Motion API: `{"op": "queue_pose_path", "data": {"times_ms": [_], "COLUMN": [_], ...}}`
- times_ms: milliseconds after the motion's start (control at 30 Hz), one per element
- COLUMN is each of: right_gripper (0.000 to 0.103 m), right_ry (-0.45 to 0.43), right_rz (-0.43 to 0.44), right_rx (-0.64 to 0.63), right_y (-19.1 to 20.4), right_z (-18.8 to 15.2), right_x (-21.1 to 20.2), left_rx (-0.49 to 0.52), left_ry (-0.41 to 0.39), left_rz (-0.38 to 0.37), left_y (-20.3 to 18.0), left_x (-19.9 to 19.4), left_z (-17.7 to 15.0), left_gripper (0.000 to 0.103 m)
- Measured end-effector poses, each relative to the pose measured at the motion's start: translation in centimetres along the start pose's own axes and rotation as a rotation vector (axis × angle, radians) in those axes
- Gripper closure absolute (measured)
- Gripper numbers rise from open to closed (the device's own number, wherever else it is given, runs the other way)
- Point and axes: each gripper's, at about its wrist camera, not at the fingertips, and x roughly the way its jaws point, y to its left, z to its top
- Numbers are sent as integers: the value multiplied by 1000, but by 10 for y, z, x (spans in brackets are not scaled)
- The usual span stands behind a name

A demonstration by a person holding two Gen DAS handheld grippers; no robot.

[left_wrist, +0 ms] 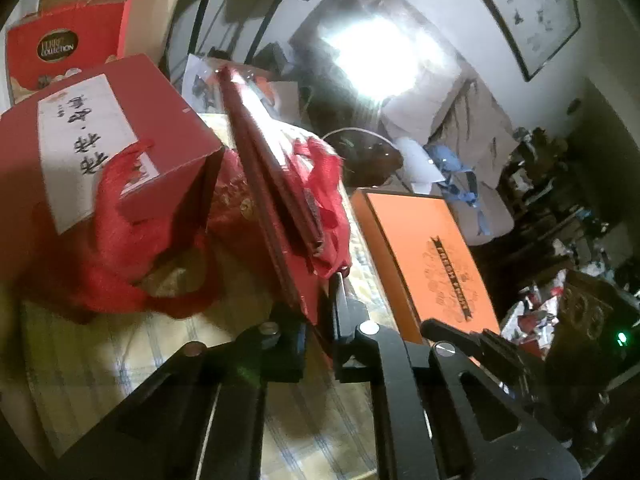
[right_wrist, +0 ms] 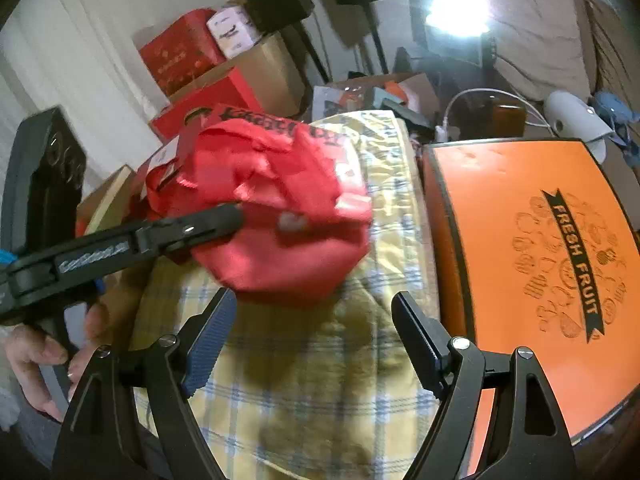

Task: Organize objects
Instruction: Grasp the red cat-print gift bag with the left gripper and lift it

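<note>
Clamping on the edge of a flat red package [left_wrist: 280,184], the left gripper [left_wrist: 326,320] has its fingers nearly together, with the package's thin edge and a strip of the red bag's [right_wrist: 280,216] fabric pinched between them. From the right wrist view the left gripper's fingers [right_wrist: 208,224] reach into the bag's bunched top. The red bag sits on a yellow checked cloth [right_wrist: 304,380], and what it holds looks like boxed goods, though the folds hide most of it. A red box [left_wrist: 92,140] with a white label of brushed black characters leans against the bag. Behind it stands a red carton [left_wrist: 64,52] printed "COLLECTION". Beside the cloth lies an orange box [right_wrist: 532,264] whose black ribbon reads "FRESH FRUIT". The right gripper [right_wrist: 316,344] hovers over the cloth just short of the bag, its fingers spread wide with nothing between them. A hand [right_wrist: 44,360] grips the left gripper's handle
</note>
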Motion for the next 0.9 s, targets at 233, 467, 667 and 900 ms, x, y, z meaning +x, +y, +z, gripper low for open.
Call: {"op": "queue_pose_path", "data": {"times_ms": [233, 467, 667, 900], "right_gripper": [22, 22, 22, 21], "right_ry": [-31, -50, -59, -58], "right_rz": [-3, 89, 183, 174], "right_rx": [23, 73, 115, 88], "right_y": [-2, 9, 26, 50], "right_z": [0, 7, 21, 34], "right_x": [-19, -32, -43, -52], "left_rx": [64, 184, 256, 306], "left_ry": [-36, -83, -110, -107], "left_rz": [-22, 68, 114, 120], "left_y": [-9, -19, -35, -55], "left_x": [-29, -60, -74, -71], "left_z": [-7, -22, -39, -55], "left_gripper": [99, 99, 99, 99]}}
